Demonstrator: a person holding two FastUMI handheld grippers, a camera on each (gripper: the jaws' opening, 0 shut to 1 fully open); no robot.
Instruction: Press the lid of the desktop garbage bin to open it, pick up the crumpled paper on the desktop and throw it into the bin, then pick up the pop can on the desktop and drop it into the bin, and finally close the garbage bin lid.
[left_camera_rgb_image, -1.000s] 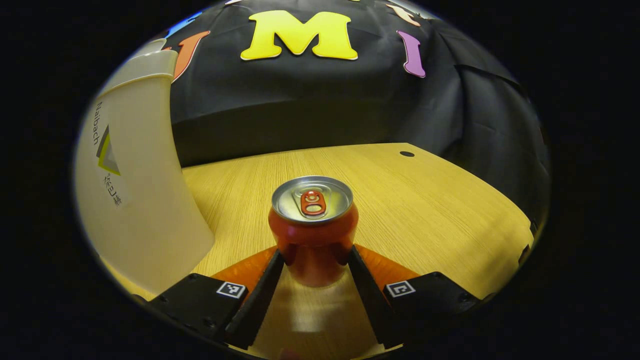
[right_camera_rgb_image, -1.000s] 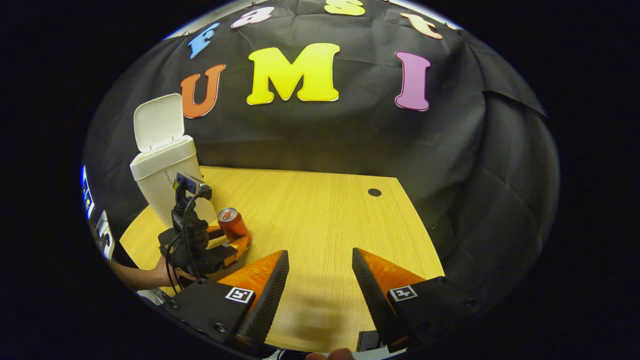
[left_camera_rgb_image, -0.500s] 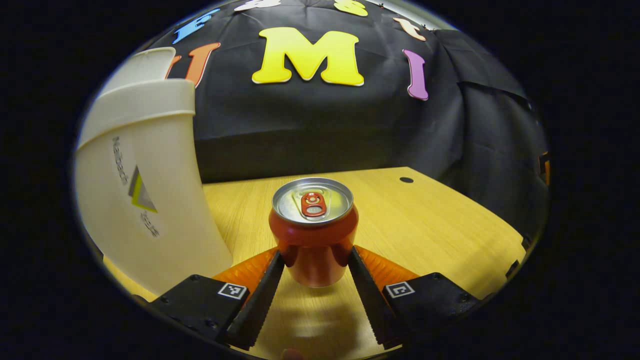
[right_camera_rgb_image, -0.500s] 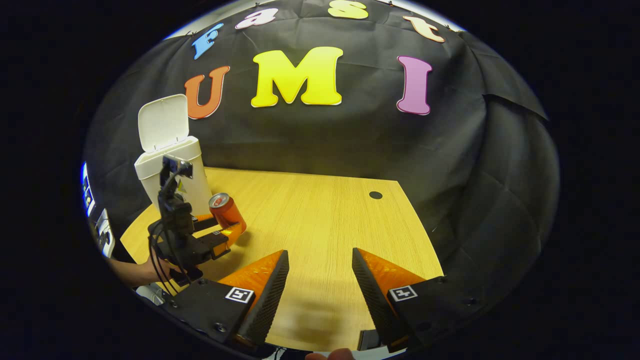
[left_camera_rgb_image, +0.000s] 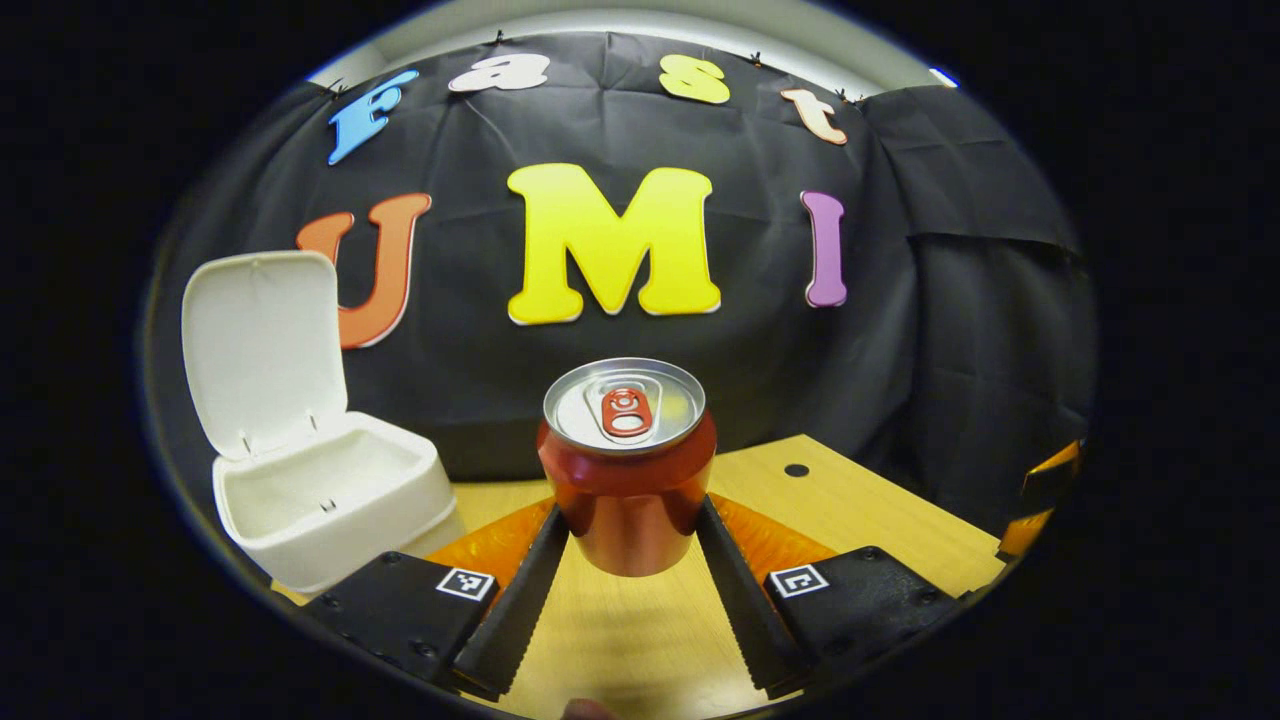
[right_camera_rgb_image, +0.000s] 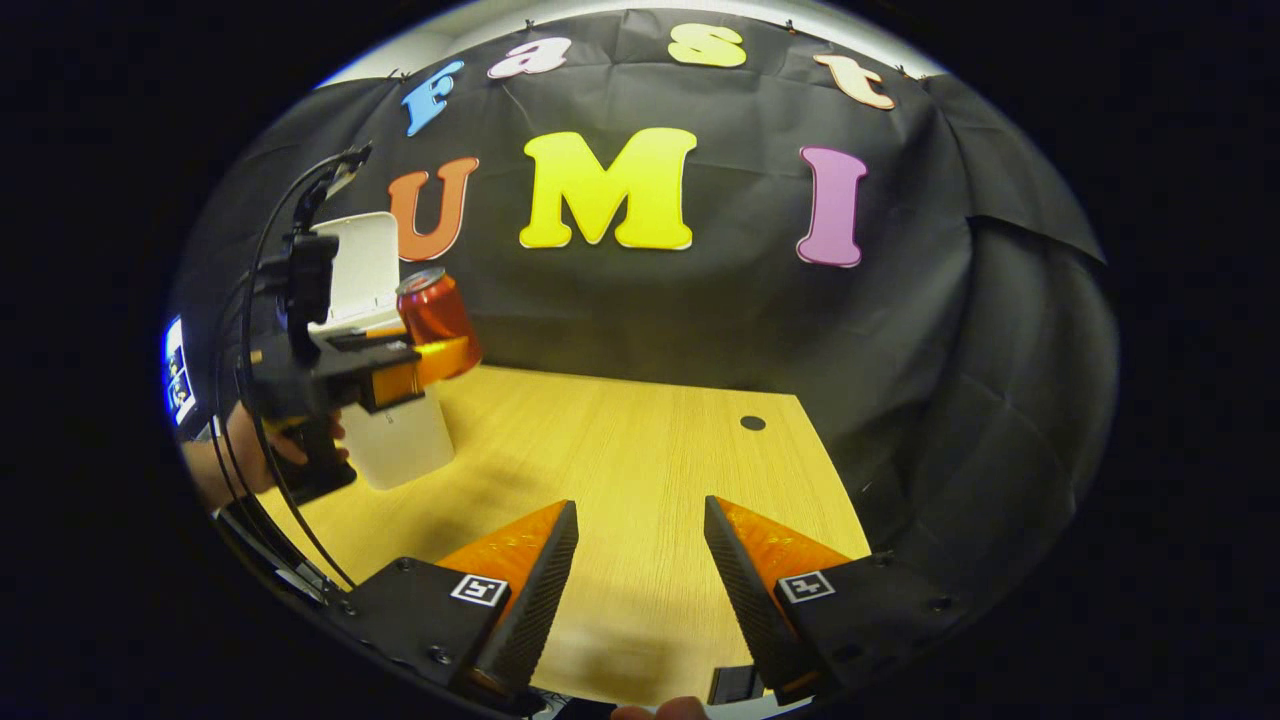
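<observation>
my left gripper (left_camera_rgb_image: 628, 535) clamps both fingers on the pop can (left_camera_rgb_image: 628, 462), upright and lifted off the desk (left_camera_rgb_image: 880, 510). the garbage bin (left_camera_rgb_image: 325, 500) sits at my eight o'clock, its lid (left_camera_rgb_image: 262, 350) standing open. my right gripper (right_camera_rgb_image: 640, 560) hangs spread wide over bare desk, holding nothing; a hand (right_camera_rgb_image: 235, 455) grips the other tool at nine o'clock.
</observation>
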